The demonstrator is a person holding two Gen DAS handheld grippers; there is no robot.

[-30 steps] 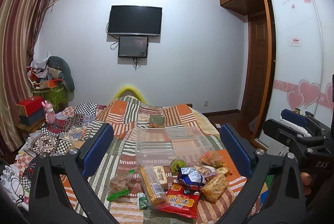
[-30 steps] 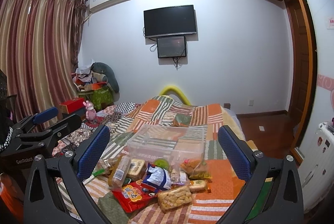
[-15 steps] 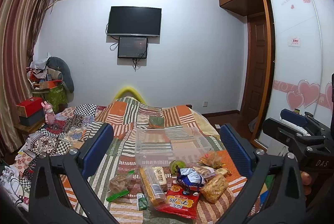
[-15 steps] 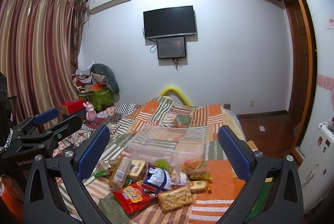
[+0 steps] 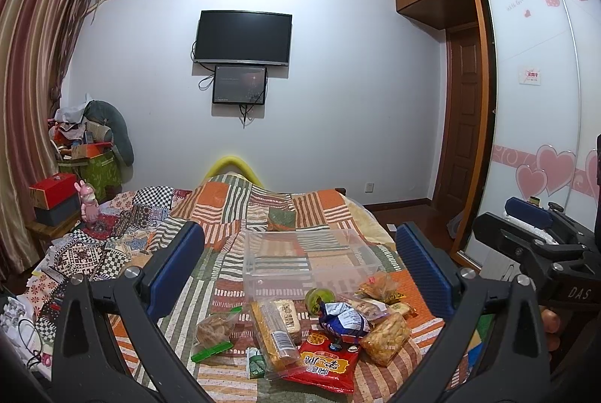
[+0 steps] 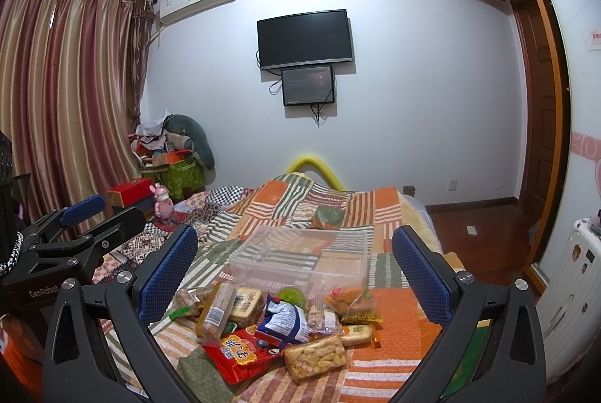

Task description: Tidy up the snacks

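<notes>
A pile of snack packets lies on the patchwork bed: a red packet point(image 5: 325, 363) point(image 6: 240, 352), a blue-white bag point(image 5: 343, 322) point(image 6: 283, 322), a long cracker pack point(image 5: 276, 337) point(image 6: 216, 311) and a clear bag of puffs point(image 5: 385, 337) point(image 6: 315, 358). An empty clear plastic bin point(image 5: 308, 260) point(image 6: 300, 258) stands just behind them. My left gripper point(image 5: 300, 265) is open and empty, held above the pile. My right gripper point(image 6: 295, 267) is open and empty too. Each gripper shows at the edge of the other's view.
The bed point(image 5: 233, 207) is covered by a striped quilt. A pink toy point(image 5: 89, 203) and red box point(image 5: 52, 190) sit at the left. Curtains point(image 6: 64, 102) hang left; a wardrobe point(image 5: 537, 102) and wooden door point(image 5: 464, 124) stand right. A TV point(image 5: 244, 38) hangs on the far wall.
Both views have shifted very slightly; the snacks and bin have not moved and both grippers stay open.
</notes>
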